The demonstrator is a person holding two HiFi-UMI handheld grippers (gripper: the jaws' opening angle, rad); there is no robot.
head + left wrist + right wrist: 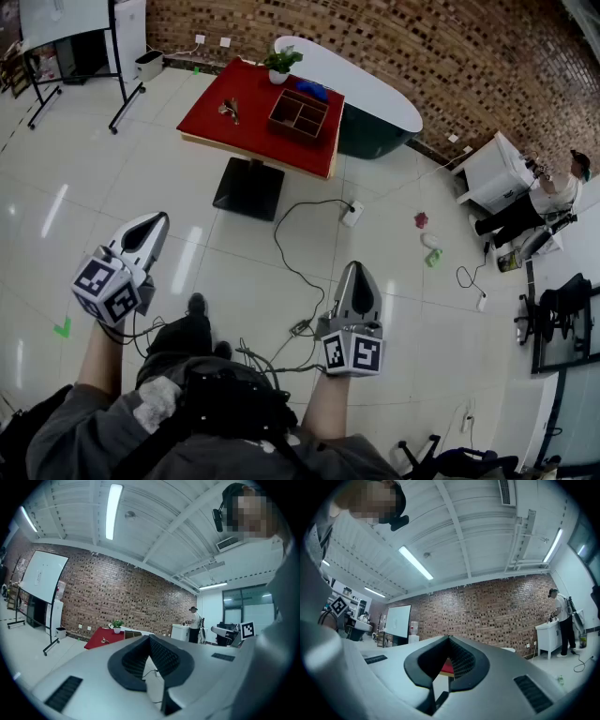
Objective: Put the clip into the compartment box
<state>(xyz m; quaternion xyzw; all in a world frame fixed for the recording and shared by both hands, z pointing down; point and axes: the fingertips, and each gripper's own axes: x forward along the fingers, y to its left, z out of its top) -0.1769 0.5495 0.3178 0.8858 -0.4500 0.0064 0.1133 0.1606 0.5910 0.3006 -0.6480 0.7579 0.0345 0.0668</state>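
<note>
The red table (244,117) stands far ahead across the tiled floor. On it sits the brown compartment box (298,112), and the small dark clip (230,109) lies to the box's left. Both grippers are held low near the person's body, far from the table. My left gripper (155,221) is shut with nothing in it, and so is my right gripper (357,271). In the left gripper view the red table (99,638) shows small beyond the shut left gripper (150,641). A red patch of the table (446,667) shows through the right gripper (449,641).
A potted plant (280,64) stands at the table's far edge, with a white oval table (375,89) behind. A black cable (298,267) runs over the floor to a power strip. A whiteboard stand (80,42) is at the far left. A person (548,197) stands by a white cabinet (492,169).
</note>
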